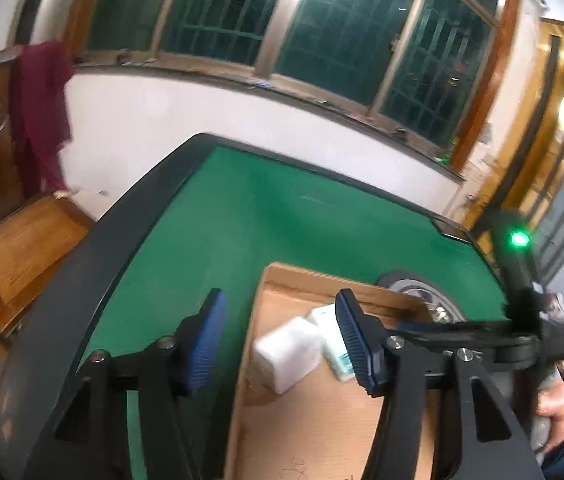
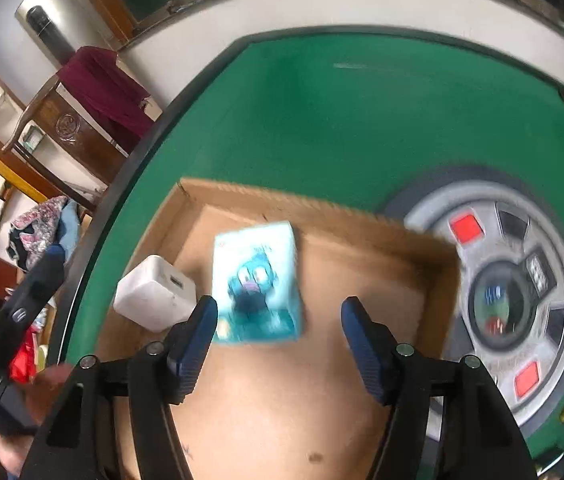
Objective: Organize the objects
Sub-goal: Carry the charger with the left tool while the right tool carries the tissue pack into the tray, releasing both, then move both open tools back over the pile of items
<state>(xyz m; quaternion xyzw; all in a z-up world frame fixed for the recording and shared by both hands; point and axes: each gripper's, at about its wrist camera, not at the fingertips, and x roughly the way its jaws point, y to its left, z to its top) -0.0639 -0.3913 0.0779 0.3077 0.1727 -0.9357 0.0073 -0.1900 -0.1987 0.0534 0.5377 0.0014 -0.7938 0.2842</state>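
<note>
**Two items in the cardboard tray, both claws empty**

Left to right. Left gripper [image 1: 282, 340]: jaws apart, nothing between them, over the tray's left wall. White charger block [image 2: 154, 294] leans on the left wall of the cardboard tray [image 2: 282, 196], tilted, USB port facing up. Just beside it, the light-blue carton [image 2: 256, 282] with a cartoon figure lies flat on the tray floor, long axis running from near edge to far wall; the picture is blurred. Right gripper [image 2: 278, 340]: jaws spread, clear of the carton. Outside the tray, on the green felt table [image 2: 322, 112], sits the round control hub [image 2: 498, 300]. Judging by this, sorting is well advanced; nothing else loose shows.
</note>
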